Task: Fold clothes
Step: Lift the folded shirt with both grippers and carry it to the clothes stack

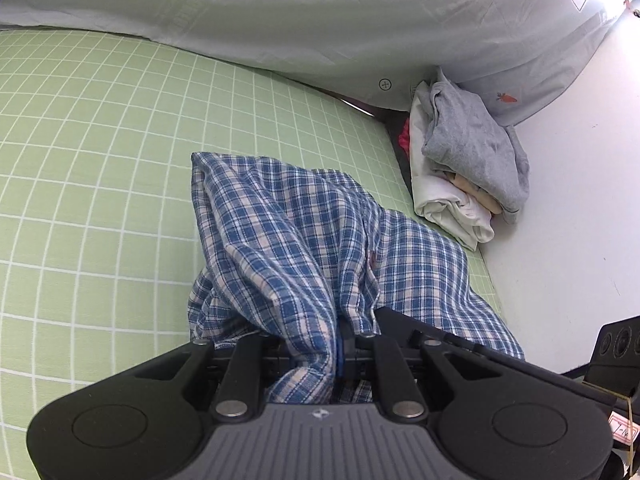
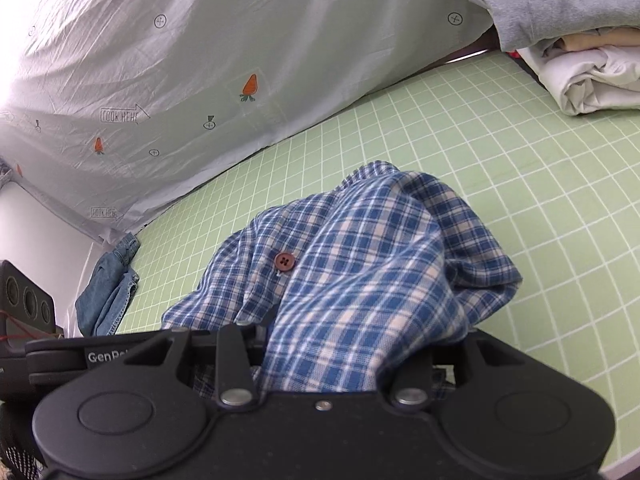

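A stack of folded grey and white garments (image 1: 468, 160) sits finished at the corner of the green grid-patterned bed sheet (image 1: 100, 160); the blue plaid cotton shirt (image 1: 288, 240) lies bunched mid-sheet, unfolded; left gripper (image 1: 344, 344) and right gripper (image 2: 332, 360) each pinch its fabric; crumpled denim (image 2: 108, 292) waits.

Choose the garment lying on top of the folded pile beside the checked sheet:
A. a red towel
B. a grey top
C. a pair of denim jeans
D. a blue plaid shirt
B: in the left wrist view the grey top sits uppermost on the pile, over the white garment, while the plaid shirt is bunched in the left gripper on the green sheet.
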Demonstrator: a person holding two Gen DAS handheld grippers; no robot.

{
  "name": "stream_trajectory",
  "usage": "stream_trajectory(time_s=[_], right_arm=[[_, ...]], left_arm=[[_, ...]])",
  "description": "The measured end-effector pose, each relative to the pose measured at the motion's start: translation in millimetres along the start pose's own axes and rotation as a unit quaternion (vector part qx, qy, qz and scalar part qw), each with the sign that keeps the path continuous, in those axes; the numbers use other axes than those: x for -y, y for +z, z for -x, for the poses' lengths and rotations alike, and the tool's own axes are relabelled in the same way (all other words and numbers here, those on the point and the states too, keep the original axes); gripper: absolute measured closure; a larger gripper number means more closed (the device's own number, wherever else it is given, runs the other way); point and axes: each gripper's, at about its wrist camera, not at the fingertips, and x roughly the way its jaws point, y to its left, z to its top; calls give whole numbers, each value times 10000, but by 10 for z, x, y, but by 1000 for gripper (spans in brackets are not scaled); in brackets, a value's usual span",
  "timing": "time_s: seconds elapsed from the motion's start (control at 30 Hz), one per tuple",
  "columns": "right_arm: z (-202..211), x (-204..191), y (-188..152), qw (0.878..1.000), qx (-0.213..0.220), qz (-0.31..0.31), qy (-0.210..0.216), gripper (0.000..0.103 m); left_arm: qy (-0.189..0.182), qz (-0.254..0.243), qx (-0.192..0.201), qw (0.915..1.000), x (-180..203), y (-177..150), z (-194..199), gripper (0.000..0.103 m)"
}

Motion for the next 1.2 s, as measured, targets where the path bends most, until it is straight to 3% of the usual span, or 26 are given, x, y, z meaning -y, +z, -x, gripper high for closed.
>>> stream_trajectory(time_s=[0.2, 0.43, 0.53, 0.67, 0.7, 0.73, 0.77, 0.8, 0.83, 0.9, 0.97, 1.03, 1.13, 1.2], right_arm=[[319, 822, 602, 9987, 259, 355, 251, 60], [774, 1656, 1578, 9934, 901, 710, 30, 60], [950, 1892, 2144, 9856, 1396, 948, -145, 60], [1053, 2079, 2881, 9655, 2176, 1382, -373, 60], [1042, 2140, 3055, 9598, 2365, 1459, -403, 59], [999, 2231, 3249, 9537, 2576, 1482, -456, 52], [931, 2331, 3413, 9484, 2772, 1439, -551, 43], [826, 2459, 3571, 9429, 2966, 1302, -775, 21], [703, 2585, 3708, 9380, 3096, 1125, -1078, 4], [411, 2805, 3953, 9324, 3013, 831, -1817, 6], [236, 2891, 4046, 9220, 2939, 885, -2359, 6], [198, 2847, 3987, 9048, 3155, 1133, -2627, 6], [190, 2739, 3827, 8906, 3439, 1549, -2540, 5], [106, 2744, 3771, 8992, 3322, 1768, -2232, 4]], left_arm=[[-166, 86, 347, 9992, 880, 123, -505, 86], [-659, -445, 712, 9943, 1982, 703, -1191, 86], [-939, -770, 926, 9883, 2390, 1083, -1467, 86], [-1392, -1205, 1410, 9727, 2795, 1761, -1768, 85], [-1469, -1289, 1545, 9685, 2856, 1935, -1859, 83], [-1486, -1359, 1676, 9651, 2906, 2098, -1959, 78], [-1372, -1400, 1797, 9640, 2933, 2234, -2076, 67], [-1186, -1418, 1899, 9642, 2948, 2356, -2199, 59], [-842, -1382, 1957, 9672, 2938, 2447, -2339, 45], [-209, -1325, 2039, 9697, 2910, 2610, -2600, 41], [68, -1367, 1991, 9704, 2841, 2655, -2754, 40], [159, -1249, 2019, 9713, 2740, 2648, -2846, 26], [140, -985, 2019, 9743, 2634, 2617, -2894, 21], [138, -785, 2027, 9760, 2580, 2591, -2908, 14]])
